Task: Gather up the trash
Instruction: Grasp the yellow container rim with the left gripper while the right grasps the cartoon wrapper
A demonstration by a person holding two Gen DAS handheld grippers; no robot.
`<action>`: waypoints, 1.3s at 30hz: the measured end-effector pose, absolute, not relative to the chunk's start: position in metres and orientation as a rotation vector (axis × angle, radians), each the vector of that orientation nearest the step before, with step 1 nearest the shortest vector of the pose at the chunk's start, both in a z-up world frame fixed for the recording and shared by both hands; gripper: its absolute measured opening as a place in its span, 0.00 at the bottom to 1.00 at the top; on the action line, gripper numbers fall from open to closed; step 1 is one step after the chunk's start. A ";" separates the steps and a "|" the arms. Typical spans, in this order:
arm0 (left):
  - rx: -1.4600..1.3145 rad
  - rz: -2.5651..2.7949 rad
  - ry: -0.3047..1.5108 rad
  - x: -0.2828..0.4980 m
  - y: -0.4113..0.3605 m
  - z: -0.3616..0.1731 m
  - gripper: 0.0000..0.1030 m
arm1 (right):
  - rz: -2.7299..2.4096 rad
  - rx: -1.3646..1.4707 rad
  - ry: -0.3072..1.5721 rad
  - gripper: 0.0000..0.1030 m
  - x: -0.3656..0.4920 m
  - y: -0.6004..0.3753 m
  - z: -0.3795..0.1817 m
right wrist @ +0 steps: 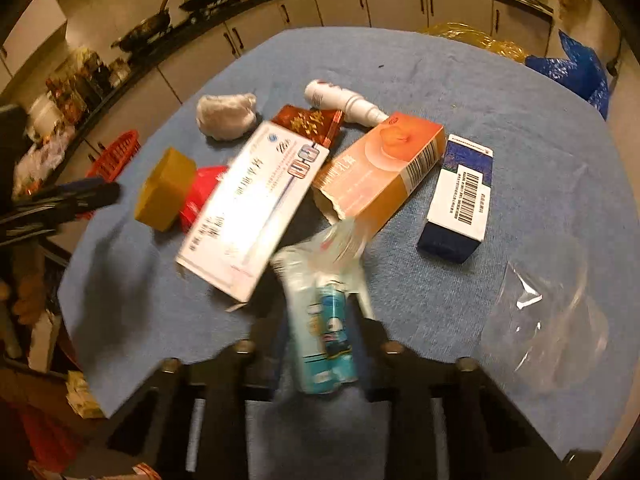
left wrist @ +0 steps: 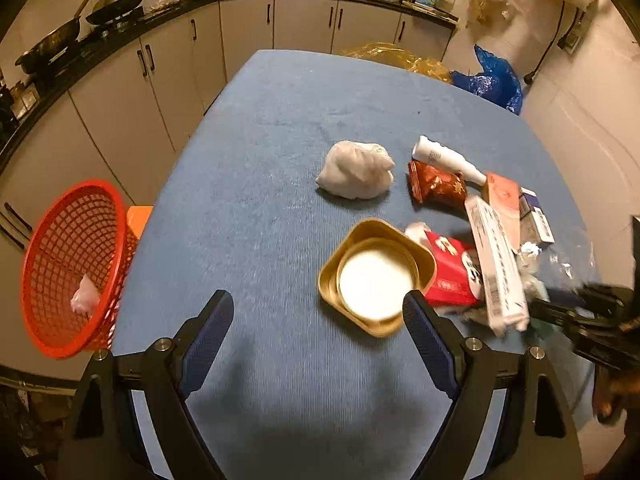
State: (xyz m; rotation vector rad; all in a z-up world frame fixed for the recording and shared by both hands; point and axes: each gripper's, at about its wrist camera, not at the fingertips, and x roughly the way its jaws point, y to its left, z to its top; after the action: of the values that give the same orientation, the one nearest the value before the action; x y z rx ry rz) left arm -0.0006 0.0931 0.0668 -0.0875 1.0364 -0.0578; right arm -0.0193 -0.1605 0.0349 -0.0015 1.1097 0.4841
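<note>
Right hand-held gripper clamps a blurred teal packet hiding its fingertips; left hand-held gripper gapes wide.

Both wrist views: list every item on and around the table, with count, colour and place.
basket: 1, red, off table's left edge, pink scrap inside
gold tub: 1, table centre
white wad: 1, far centre
white bottle: 1, far side
snack packet: 1, red-brown
red pack: 1, beside tub
long white box: 1
orange box: 1
blue-white box: 1
clear film: 1, right
table: 1, blue
left gripper: jaws open
right gripper: holds teal wrapper
</note>
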 end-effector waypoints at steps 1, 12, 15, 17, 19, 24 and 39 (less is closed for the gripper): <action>-0.084 -0.055 1.037 0.004 0.092 0.064 0.83 | 0.475 0.005 1.103 0.15 -0.023 -0.161 0.037; -0.028 -0.081 1.097 0.038 0.079 0.031 0.44 | 0.434 0.068 1.096 0.15 -0.046 -0.176 0.048; -0.019 -0.088 1.090 0.041 0.077 0.030 0.23 | 0.420 0.058 1.085 0.15 -0.049 -0.177 0.051; 0.002 -0.085 1.094 0.041 0.075 0.029 0.16 | 0.410 0.052 1.079 0.33 -0.048 -0.177 0.052; 0.014 -0.088 1.088 0.038 0.074 0.029 0.14 | 0.406 0.048 1.071 0.61 -0.048 -0.180 0.053; 0.023 -0.105 1.083 0.025 0.072 0.030 0.12 | 0.422 -0.001 1.089 0.65 -0.040 -0.173 0.044; -0.009 -0.110 1.042 -0.011 0.075 0.042 0.08 | 0.377 -0.024 1.114 0.11 -0.052 -0.161 0.037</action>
State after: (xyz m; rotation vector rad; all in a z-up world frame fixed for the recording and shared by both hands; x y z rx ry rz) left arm -0.0106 0.0747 0.0420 -0.0090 1.0424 -0.1104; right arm -0.0517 -0.1609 0.0370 -0.0245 1.1135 0.3766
